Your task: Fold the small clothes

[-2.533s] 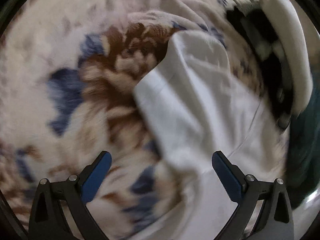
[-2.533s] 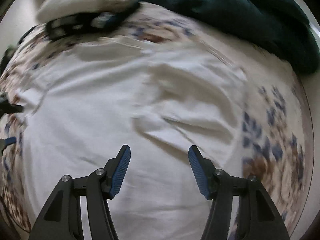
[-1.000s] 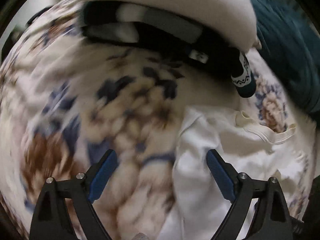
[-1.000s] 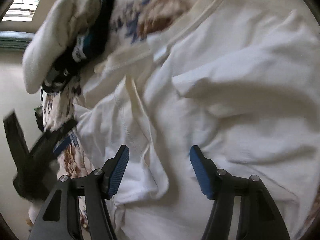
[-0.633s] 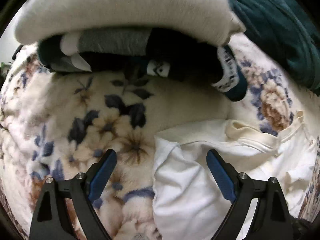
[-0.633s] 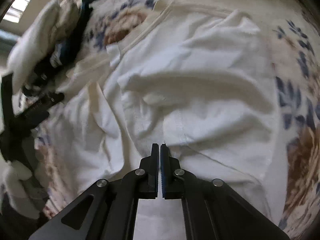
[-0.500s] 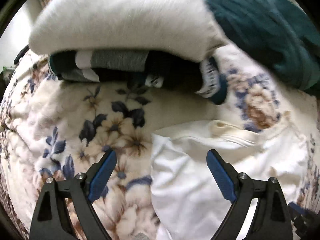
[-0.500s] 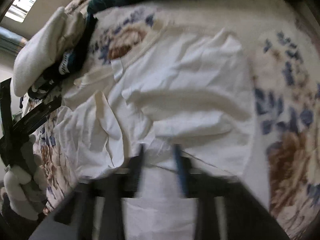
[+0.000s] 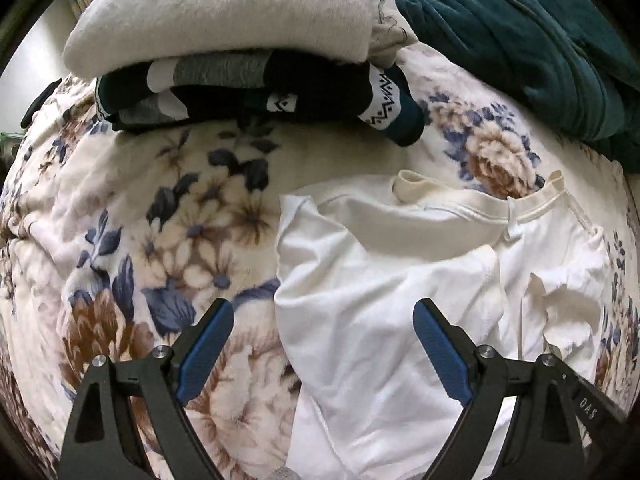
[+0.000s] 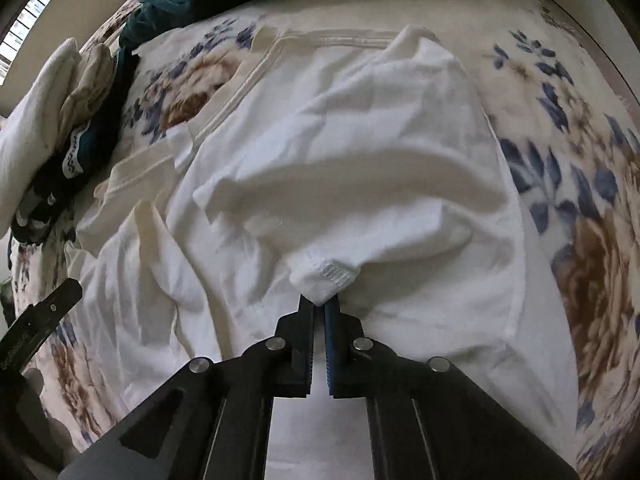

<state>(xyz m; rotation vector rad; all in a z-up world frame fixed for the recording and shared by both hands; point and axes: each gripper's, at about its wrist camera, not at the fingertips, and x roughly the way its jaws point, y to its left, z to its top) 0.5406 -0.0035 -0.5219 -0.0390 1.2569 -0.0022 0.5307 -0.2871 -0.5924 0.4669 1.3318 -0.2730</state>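
A white T-shirt [image 10: 344, 152] lies rumpled on the floral blanket [image 10: 580, 184], its cream collar toward the far side. My right gripper [image 10: 319, 304] is shut on a pinched hem corner of the shirt's sleeve and lifts it slightly. In the left wrist view the same T-shirt [image 9: 384, 304] lies at centre right, collar [image 9: 452, 200] at the top. My left gripper [image 9: 320, 344] is open and empty, its jaws hovering over the shirt's left edge and the blanket [image 9: 152, 240].
A stack of folded clothes stands at the back: a cream sweater [image 9: 224, 12] on dark patterned garments [image 9: 256, 88]. A dark teal garment [image 9: 520, 40] is heaped at the back right. The stack also shows at the left of the right wrist view [image 10: 52, 112].
My right gripper closed on the shirt's sleeve hem and raised a small peak of cloth. My left gripper swung from the blanket to face the stack and the shirt's collar side, staying open.
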